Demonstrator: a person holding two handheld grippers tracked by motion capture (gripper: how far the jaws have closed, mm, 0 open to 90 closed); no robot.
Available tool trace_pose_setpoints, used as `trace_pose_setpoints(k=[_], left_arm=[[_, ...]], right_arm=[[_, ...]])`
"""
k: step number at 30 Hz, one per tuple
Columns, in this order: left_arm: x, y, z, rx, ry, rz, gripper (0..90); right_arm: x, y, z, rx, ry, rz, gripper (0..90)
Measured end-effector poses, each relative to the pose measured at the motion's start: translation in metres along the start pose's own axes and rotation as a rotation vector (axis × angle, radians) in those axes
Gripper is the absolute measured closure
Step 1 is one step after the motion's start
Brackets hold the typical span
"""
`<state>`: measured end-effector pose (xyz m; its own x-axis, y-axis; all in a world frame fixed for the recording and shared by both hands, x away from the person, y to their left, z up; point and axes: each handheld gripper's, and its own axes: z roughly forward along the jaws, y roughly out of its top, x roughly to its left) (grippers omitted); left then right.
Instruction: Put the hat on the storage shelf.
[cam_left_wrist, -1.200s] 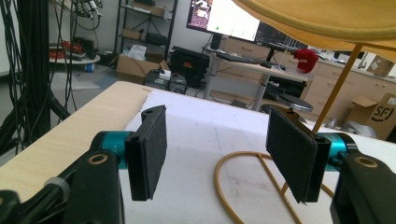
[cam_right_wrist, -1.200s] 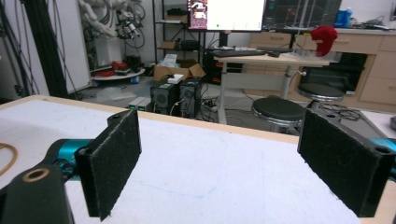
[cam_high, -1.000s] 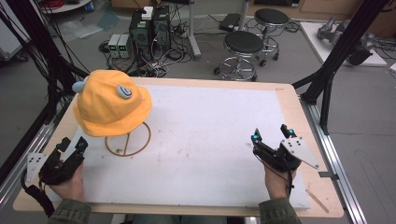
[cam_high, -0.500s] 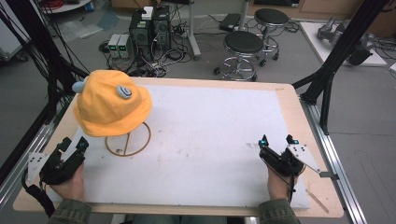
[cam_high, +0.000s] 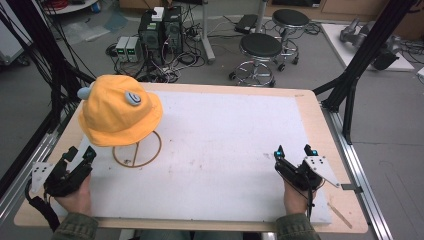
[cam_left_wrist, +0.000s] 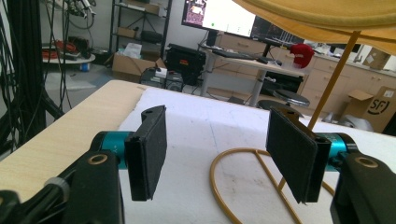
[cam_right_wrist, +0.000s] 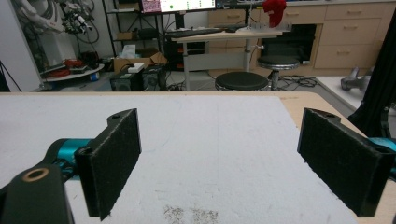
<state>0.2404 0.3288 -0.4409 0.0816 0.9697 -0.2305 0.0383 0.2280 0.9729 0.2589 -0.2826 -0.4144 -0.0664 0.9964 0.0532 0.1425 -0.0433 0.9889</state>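
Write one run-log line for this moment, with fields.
left gripper: open, near stand base | right gripper: open, holding nothing | yellow hat: on wire stand

I saw the hat (cam_high: 119, 116) sitting on the wire stand (cam_high: 137, 155) at the table's (cam_high: 305, 107) far left. My left gripper (cam_high: 80, 156) sat just before and left of the stand's base ring; my right gripper (cam_high: 295, 152) sat near the right front, well apart. Stools (cam_high: 260, 47) stood behind the table.

Right gripper (cam_right_wrist: 219, 163), jaws wide apart, over white mat (cam_right_wrist: 210, 130) on table (cam_right_wrist: 303, 100)
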Motion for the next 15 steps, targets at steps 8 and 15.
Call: trace_pose_setpoints(k=[8, 15], left_arm=[[-0.0006, -0.0006, 0.0015, 0.003, -0.005, -0.001, 38.5], [-0.0002, -0.0009, 0.0024, 0.006, -0.008, -0.004, 38.5]], right_arm=[[0.0021, -0.0005, -0.0011, 0.003, 0.005, -0.015, 12.2], [0.0024, -0.0007, -0.0013, 0.004, 0.012, -0.021, 12.2]])
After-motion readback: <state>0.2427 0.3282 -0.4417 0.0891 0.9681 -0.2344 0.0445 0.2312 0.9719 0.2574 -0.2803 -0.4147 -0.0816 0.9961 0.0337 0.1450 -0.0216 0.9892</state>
